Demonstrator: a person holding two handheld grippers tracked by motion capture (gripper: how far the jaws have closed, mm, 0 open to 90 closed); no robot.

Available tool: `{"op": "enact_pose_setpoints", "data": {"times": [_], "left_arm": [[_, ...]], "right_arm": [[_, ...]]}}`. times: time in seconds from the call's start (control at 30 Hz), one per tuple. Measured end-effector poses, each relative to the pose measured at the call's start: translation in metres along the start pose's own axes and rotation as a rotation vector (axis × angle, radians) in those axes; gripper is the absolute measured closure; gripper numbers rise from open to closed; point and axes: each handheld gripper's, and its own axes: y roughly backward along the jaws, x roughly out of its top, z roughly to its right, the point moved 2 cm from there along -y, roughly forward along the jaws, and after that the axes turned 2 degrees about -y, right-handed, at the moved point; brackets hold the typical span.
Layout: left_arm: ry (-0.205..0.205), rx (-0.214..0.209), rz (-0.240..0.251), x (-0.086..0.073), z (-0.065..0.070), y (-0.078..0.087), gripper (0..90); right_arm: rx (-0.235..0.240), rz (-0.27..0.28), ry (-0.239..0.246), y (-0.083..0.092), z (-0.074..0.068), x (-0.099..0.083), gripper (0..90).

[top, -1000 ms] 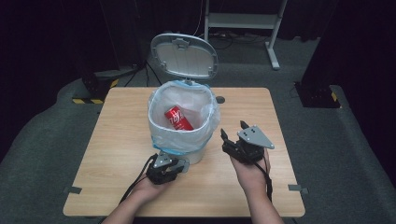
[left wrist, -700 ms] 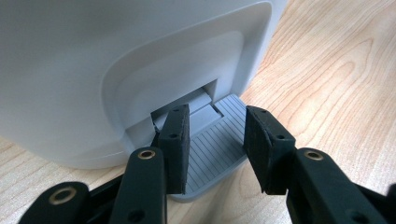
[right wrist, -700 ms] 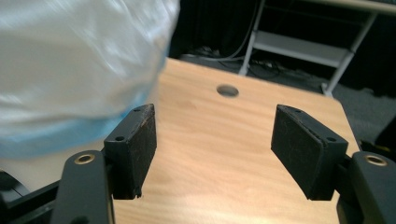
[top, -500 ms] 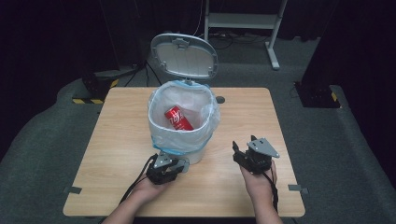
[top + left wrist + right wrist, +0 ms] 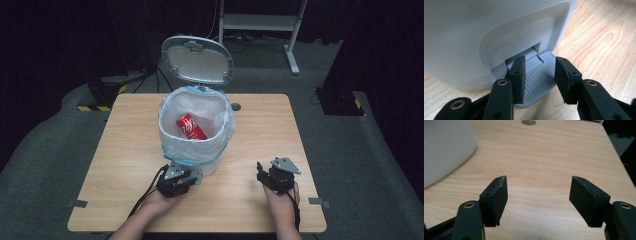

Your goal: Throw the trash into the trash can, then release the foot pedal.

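Left claw [image 5: 537, 81] spread, pressing bin pedal [image 5: 541, 75] near worktop [image 5: 125, 150] front edge; keep weight centred (lid up, can [image 5: 191, 126] inside bin [image 5: 196, 145]). Right claw [image 5: 539, 202] spread, empty.

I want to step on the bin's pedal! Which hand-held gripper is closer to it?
The left. The left hand-held gripper sits right over the grey pedal at the bin base. The right hand-held gripper is off to the side, over bare table.
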Motion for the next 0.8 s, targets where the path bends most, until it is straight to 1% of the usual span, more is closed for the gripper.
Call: {"op": "enact_pose_setpoints", "data": {"times": [0.13, 0.17, 0.27, 0.37, 0.4, 0.47, 0.6, 0.67, 0.73, 0.8], "left_arm": [[-0.005, 0.004, -0.001, 0.000, 0.000, 0.000, 60.8], [-0.010, 0.004, -0.005, 0.000, 0.000, 0.000, 60.7], [-0.010, 0.006, -0.005, 0.000, 0.000, 0.000, 60.7], [-0.007, 0.004, -0.005, 0.000, 0.000, 0.000, 60.8], [-0.007, 0.004, -0.005, 0.000, 0.000, 0.000, 60.8], [-0.011, 0.007, -0.006, 0.000, 0.000, 0.000, 60.7], [-0.001, -0.005, 0.002, 0.000, -0.001, 0.001, 59.7], [-0.006, -0.012, 0.001, 0.000, 0.000, 0.001, 56.6], [-0.028, -0.023, 0.001, -0.001, 0.000, 0.003, 50.7], [-0.017, -0.019, 0.003, -0.002, 0.001, 0.005, 44.2]], "right_arm": [[-0.004, -0.019, -0.018, -0.003, 0.004, -0.010, 30.7], [-0.007, -0.019, -0.011, -0.004, 0.005, -0.012, 30.6], [-0.016, -0.036, -0.002, -0.006, 0.007, -0.013, 30.5], [-0.019, -0.058, -0.011, -0.009, 0.008, -0.013, 30.4], [-0.013, -0.065, -0.009, -0.011, 0.010, -0.014, 30.3], [-0.008, -0.097, -0.027, -0.015, 0.010, -0.017, 29.8], [0.006, -0.164, -0.023, -0.023, 0.011, -0.023, 28.0], [0.008, -0.157, -0.019, -0.022, 0.010, -0.023, 28.4], [0.008, -0.163, -0.015, -0.023, 0.010, -0.024, 28.8], [0.007, -0.165, -0.007, -0.024, 0.009, -0.025, 29.3]]}}
